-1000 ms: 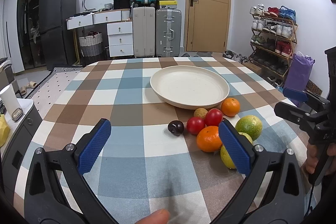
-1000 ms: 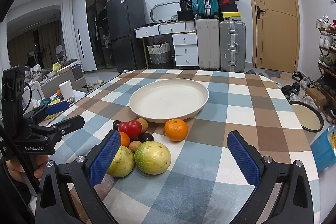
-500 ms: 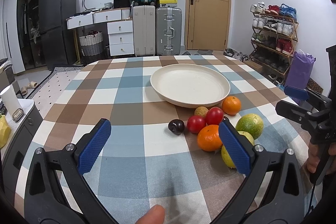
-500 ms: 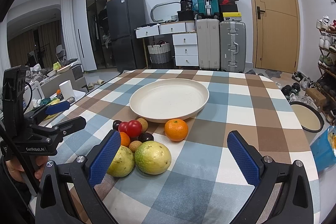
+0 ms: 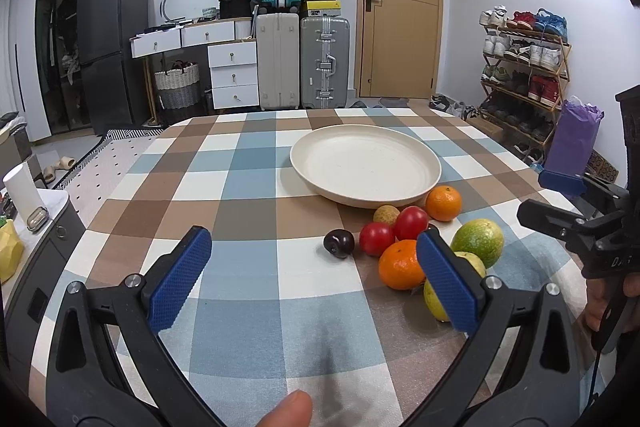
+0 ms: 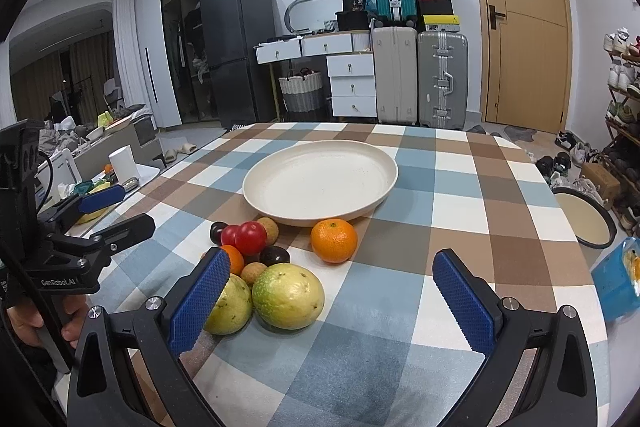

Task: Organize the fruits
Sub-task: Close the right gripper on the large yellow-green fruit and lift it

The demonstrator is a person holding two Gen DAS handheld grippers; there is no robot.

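A cream plate point(image 5: 366, 163) point(image 6: 320, 179) sits empty on the checked tablecloth. In front of it lies a cluster of fruit: an orange point(image 6: 334, 241) point(image 5: 443, 203), another orange point(image 5: 400, 264), two red tomatoes point(image 5: 376, 239) point(image 6: 250, 237), a dark plum point(image 5: 339, 243), two green-yellow guavas point(image 6: 288, 296) point(image 5: 478, 242) and small brown fruits. My left gripper point(image 5: 316, 279) is open and empty, just short of the plum. My right gripper point(image 6: 332, 303) is open and empty, with the guavas near its left finger.
The table edge runs close on the right, with a round bowl point(image 6: 584, 217) and blue bag point(image 6: 618, 285) beyond it. Suitcases point(image 5: 302, 63), drawers and a shoe rack point(image 5: 524, 67) stand behind the table.
The left gripper's view has shifted very slightly; the fruits and the plate have not moved. Both grippers stay open.
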